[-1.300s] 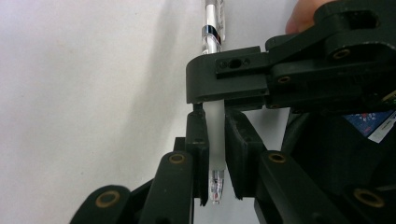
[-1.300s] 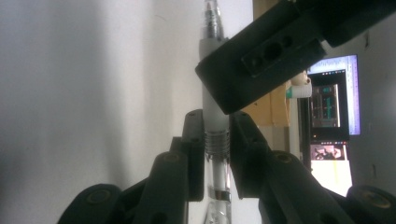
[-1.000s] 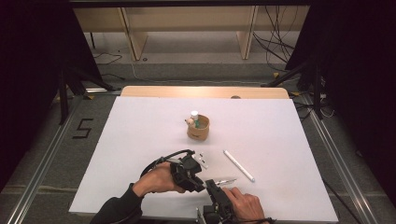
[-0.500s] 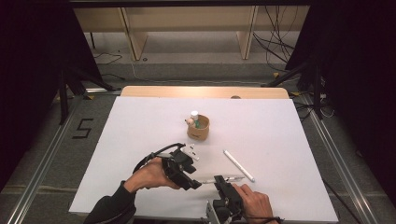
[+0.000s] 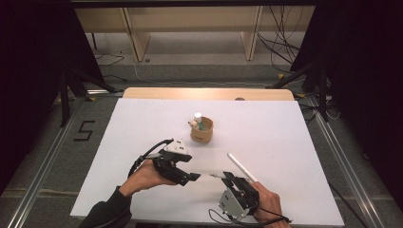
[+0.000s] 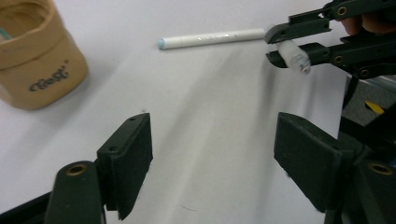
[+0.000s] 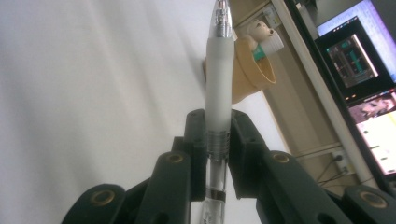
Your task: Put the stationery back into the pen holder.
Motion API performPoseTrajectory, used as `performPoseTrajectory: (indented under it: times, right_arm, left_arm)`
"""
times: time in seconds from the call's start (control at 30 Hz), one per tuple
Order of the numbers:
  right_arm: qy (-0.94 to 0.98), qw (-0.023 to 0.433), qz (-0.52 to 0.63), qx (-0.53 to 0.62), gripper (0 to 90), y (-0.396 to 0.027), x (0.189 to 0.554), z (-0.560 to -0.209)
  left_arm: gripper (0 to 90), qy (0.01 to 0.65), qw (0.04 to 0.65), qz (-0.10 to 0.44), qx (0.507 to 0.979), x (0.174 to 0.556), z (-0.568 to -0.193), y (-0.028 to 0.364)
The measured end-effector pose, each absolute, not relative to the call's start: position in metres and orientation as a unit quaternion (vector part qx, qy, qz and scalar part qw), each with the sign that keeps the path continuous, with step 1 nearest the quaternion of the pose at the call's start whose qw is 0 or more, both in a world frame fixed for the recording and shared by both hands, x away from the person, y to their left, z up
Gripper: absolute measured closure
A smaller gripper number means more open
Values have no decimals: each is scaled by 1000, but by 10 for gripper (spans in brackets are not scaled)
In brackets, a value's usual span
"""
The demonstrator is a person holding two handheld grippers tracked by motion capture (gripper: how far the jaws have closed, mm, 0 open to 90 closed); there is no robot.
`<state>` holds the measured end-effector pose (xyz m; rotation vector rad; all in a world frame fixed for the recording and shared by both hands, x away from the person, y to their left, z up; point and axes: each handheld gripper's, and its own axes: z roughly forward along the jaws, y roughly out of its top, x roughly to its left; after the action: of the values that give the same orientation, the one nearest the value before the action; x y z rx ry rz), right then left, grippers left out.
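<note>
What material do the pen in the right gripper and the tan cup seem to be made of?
Pen: likely plastic. The barrel is clear at both ends, with a frosted white sleeve, perhaps rubber, and ridged silver rings that may be metal.
Cup: matte tan with a soft rolled rim and a dark printed mark. It looks like leather or kraft paper; I cannot tell which.

White pen (image 7: pixel 219 84), tan cup (image 5: pixel 201 132), black gripper (image 5: pixel 229 176), white table (image 5: pixel 285 133).
</note>
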<state>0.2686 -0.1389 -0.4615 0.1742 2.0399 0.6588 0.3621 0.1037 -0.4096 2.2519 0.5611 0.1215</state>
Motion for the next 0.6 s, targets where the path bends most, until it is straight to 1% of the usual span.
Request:
performPoseTrajectory:
  times: [0.23,0.33,0.6]
  right_arm:
    - [827,426,342,136,794,-151,282,-447]
    - [817,394,384,175,794,-158,292,-439]
    - [777,300,485,266,794,-169,325,-417]
  left_arm:
    - [216,244,411,74,875,356,-429,121]
    - [195,249,427,77,866,352,-435,128]
    - [179,270,481,104,827,342,-445,144]
